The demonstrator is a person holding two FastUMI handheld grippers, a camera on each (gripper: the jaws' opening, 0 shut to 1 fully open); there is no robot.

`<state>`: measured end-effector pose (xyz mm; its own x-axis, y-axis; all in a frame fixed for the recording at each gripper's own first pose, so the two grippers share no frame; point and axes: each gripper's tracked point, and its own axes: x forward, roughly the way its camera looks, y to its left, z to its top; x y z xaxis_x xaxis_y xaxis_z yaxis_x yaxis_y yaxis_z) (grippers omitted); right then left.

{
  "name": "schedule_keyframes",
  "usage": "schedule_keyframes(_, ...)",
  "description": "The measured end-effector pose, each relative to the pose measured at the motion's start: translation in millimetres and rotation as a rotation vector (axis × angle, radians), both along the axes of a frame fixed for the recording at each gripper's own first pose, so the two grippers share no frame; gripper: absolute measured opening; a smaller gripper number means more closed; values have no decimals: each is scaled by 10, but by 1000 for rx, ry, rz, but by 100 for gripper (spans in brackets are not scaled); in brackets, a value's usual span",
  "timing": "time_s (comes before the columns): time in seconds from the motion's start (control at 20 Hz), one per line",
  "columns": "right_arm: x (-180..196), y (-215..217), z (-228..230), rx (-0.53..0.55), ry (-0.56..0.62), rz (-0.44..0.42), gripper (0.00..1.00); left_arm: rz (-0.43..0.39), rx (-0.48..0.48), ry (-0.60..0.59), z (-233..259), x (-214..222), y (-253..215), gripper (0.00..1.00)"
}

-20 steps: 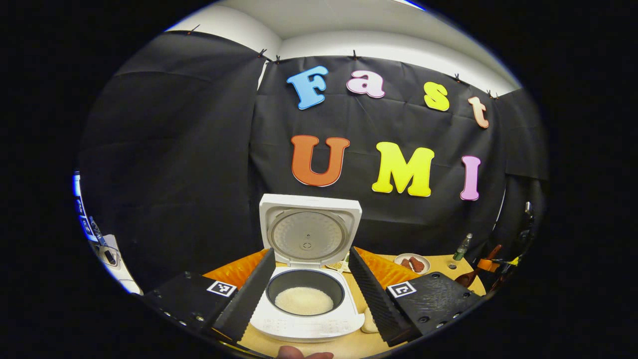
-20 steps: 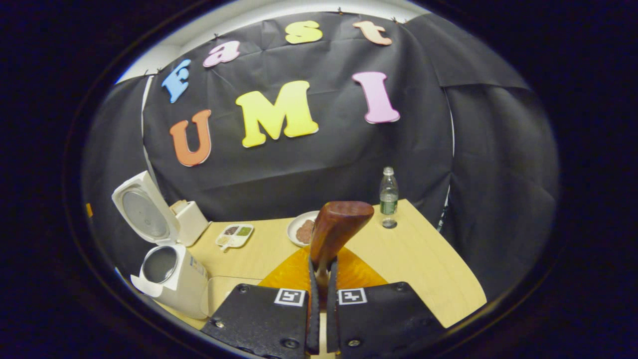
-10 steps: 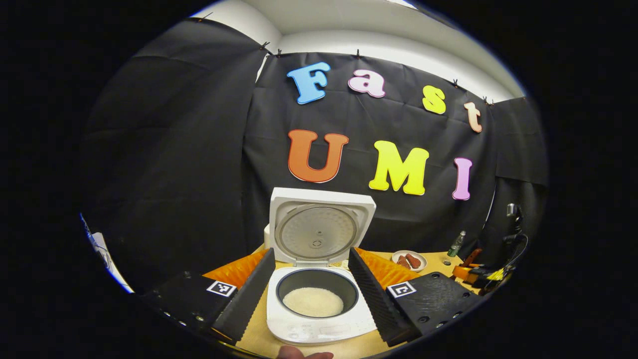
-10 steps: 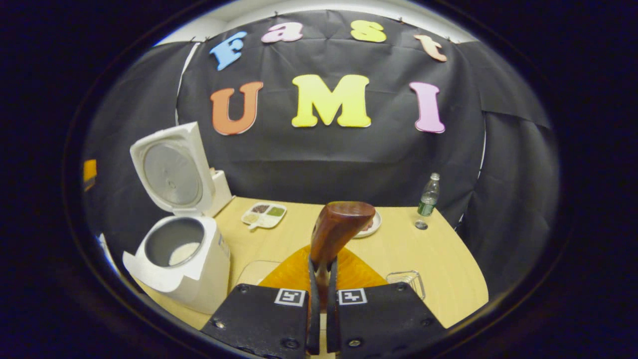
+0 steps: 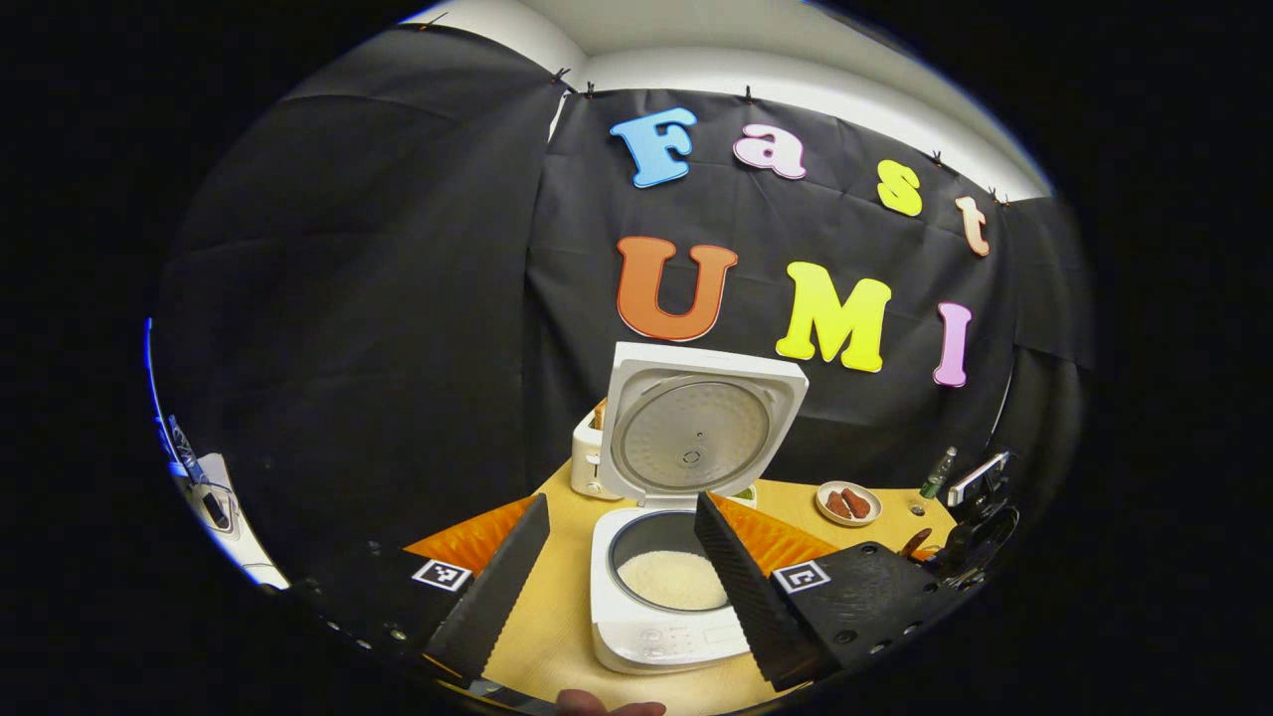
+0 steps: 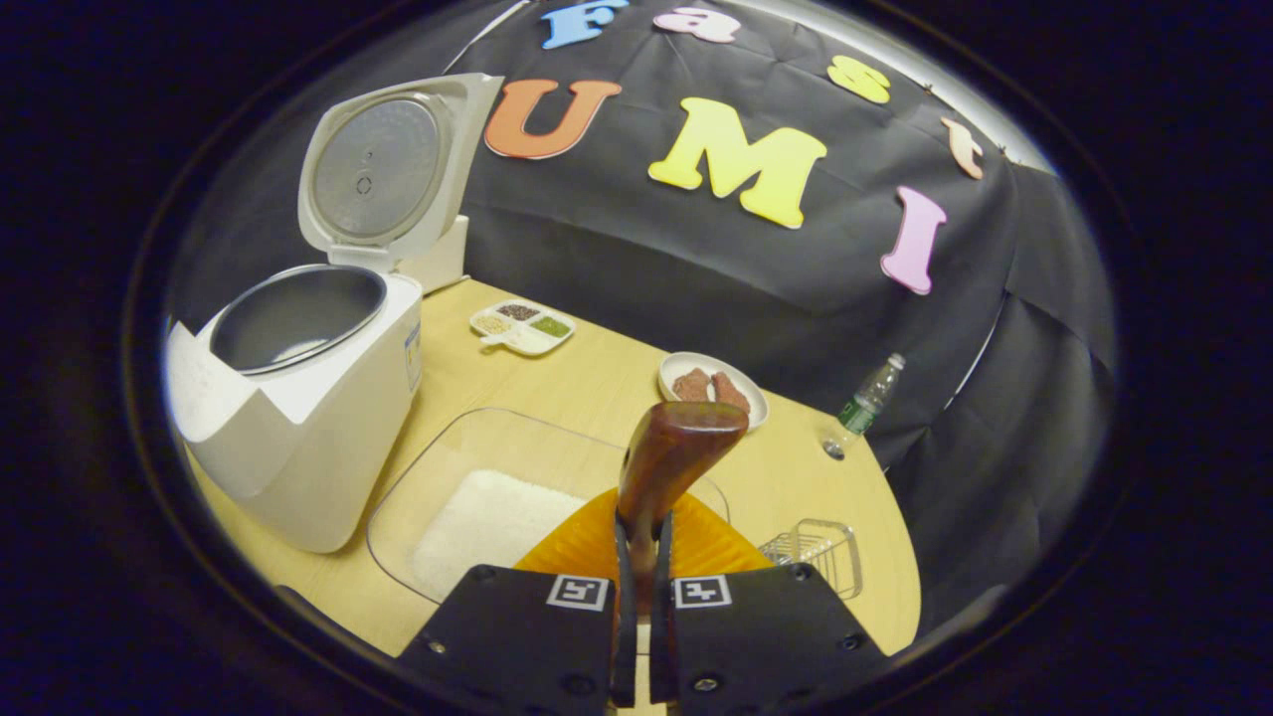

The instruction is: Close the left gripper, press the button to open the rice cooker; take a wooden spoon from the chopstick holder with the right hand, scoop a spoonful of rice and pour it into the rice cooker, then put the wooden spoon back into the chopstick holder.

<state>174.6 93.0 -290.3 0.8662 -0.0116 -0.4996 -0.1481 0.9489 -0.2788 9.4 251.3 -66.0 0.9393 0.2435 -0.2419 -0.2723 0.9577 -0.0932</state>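
Left gripper view, from the left: left gripper (image 5: pixel 622 587) spread wide, nothing between the fingers, hovering over the table (image 5: pixel 557 617). Behind, a white chopstick holder (image 5: pixel 589 459) with brown tips poking from the top. Next, rice cooker (image 5: pixel 668 587), lid (image 5: pixel 699 423) swung upright, a layer of white rice (image 5: pixel 674 580) in the dark inner pot. Further right, a small plate (image 5: pixel 847 502) with two brownish pieces, then a bottle (image 5: pixel 936 473) by the wall.

Right gripper view, from the left: rice cooker (image 6: pixel 298 398) open, inner pot seen at a slant (only a pale sliver of rice visible). Beyond it, a divided dish (image 6: pixel 522 327) with dark, green and pale fillings. In front, a clear tray (image 6: pixel 477 497) with a heap of white rice (image 6: pixel 487 527). Centre: right gripper (image 6: pixel 641 597) clamped on the handle of the wooden spoon (image 6: pixel 676 452), bowl end raised above the tray; contents of the bowl impossible to tell from behind. Then the plate (image 6: pixel 711 386), a small wire basket (image 6: pixel 816 552), and the bottle (image 6: pixel 865 403), label too small to read.

Against half a second ago: cooker shifted right of centre in the left gripper view, chopstick holder newly exposed; in the right gripper view, cooker larger and higher, rice tray now directly below the spoon.

No legible brand or writing on the cooker panel.
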Motion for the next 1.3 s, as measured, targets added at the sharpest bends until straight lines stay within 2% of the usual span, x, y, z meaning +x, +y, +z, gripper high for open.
schedule_keyframes(0.25,-38,286,-67,237,68,-40,10,9,-4,14,-28,-15,64,95)
schedule_keyframes(0.6,-28,592,-63,662,192,-130,11,-5,-3,13,52,-3,-12,95)
schedule_keyframes(0.95,15,289,-111,1058,245,-295,11,-11,21,23,102,-15,-85,95)
schedule_keyframes(1.3,32,-147,76,1319,204,-366,10,-44,32,12,251,110,-314,95)
